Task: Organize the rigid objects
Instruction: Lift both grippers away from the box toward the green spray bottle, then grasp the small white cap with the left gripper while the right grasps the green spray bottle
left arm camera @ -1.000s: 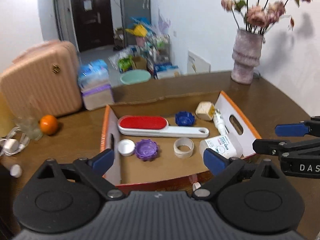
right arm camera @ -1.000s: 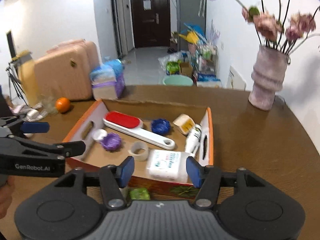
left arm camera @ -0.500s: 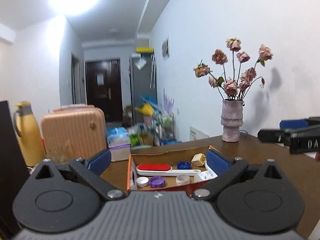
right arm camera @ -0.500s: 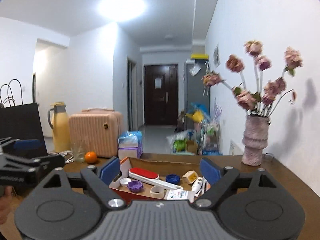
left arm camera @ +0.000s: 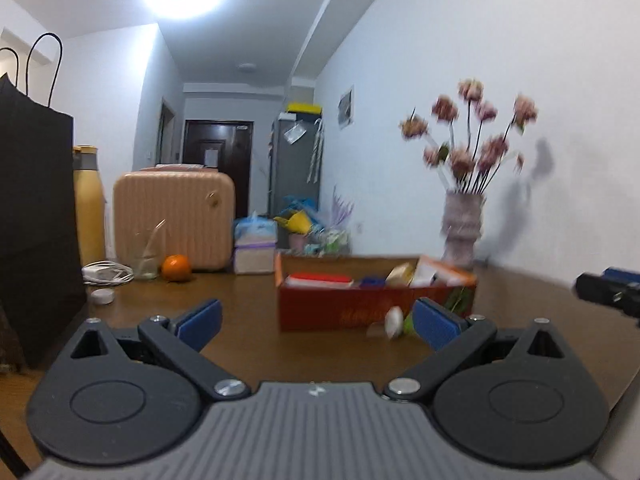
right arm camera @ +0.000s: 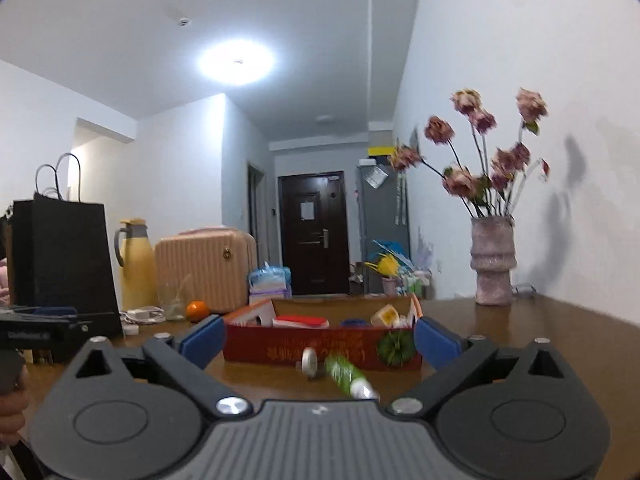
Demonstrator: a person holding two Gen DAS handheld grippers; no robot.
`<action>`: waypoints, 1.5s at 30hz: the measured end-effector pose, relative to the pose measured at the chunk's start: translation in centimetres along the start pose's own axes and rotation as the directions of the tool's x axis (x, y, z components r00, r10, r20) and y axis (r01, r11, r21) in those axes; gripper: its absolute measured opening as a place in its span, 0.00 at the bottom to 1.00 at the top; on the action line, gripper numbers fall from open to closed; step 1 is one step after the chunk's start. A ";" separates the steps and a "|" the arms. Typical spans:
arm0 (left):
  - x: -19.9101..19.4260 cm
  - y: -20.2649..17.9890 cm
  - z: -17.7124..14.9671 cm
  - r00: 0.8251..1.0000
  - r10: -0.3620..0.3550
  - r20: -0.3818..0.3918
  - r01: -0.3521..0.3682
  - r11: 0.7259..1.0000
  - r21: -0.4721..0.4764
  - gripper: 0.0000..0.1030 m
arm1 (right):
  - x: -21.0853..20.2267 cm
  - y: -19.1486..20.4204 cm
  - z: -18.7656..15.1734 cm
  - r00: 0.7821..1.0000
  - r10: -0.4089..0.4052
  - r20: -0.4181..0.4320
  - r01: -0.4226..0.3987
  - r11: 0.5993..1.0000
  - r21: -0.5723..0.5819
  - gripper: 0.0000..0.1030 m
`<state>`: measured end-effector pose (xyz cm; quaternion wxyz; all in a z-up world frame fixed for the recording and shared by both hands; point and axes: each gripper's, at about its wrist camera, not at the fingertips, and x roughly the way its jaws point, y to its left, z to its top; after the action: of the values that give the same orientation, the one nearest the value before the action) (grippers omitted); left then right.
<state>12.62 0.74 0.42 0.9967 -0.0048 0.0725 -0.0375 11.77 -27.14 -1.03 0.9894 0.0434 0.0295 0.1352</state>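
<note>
Brown wood table carries a red cardboard box seen almost edge-on from both wrist views, so its near wall hides most of the contents. Visible above the rim: a red-topped brush, a blue cap, a cream block and a white flap at the box's right end; the rest cannot be made out.

In front of the box's near wall, on the table: a small white cap standing on edge and a green tube with a white end, lying just beside each other. Both are blurred, more so in the left view, where the tube is partly hidden behind a blue pad.

Right hand-held gripper: jaws have just been opening and now stand wide apart; the cap and tube lie between the pads' lines, not pressed by either. Left hand-held gripper: jaws wide apart, nothing clamped. Each gripper shows only as a dark tip at the edge of the other's view.

Toward the table's far left: black paper bag, cut off by the frame, yellow jug, pink case, orange, white cable. Vase of flowers at the far right edge by the wall.
</note>
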 end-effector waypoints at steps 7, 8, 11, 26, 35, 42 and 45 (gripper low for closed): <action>0.7 -0.4 -2.2 1.000 0.026 -0.017 -0.026 0.999 0.028 1.00 | 0.5 -0.1 -3.4 0.996 -0.075 -0.044 0.076 0.997 0.011 0.98; 1.0 -0.6 -2.3 0.999 0.035 -0.025 -0.034 0.999 0.027 1.00 | 0.7 -0.2 -3.7 0.995 -0.087 -0.050 0.088 0.996 0.018 0.98; 1.4 -0.9 -2.3 0.998 0.045 -0.034 -0.044 0.998 0.033 1.00 | 1.1 -0.7 -4.2 0.994 -0.092 -0.063 0.095 0.995 0.038 0.97; 16.9 -5.6 1.8 0.932 -0.145 -0.333 0.165 0.986 0.031 0.67 | 14.0 -3.5 0.9 0.948 0.003 -0.320 -0.031 0.996 -0.083 0.62; 27.5 -7.9 0.2 0.869 -0.213 -0.447 0.250 0.968 0.026 0.52 | 21.7 -5.3 0.3 0.882 0.098 -0.460 -0.146 0.987 -0.070 0.61; 29.6 -8.0 -1.5 0.841 -0.240 -0.485 0.271 0.962 -0.005 0.09 | 25.8 -4.8 -2.4 0.832 0.103 -0.545 -0.151 0.988 -0.043 0.32; 29.3 -8.0 -1.4 0.843 -0.244 -0.479 0.278 0.961 -0.001 0.09 | 26.2 -4.5 -2.8 0.827 0.123 -0.549 -0.158 0.987 -0.017 0.30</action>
<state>40.69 -9.42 -5.07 0.9336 0.0290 0.3114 -0.1752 37.92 -24.18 -5.49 0.9281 -0.0255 0.3026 0.2152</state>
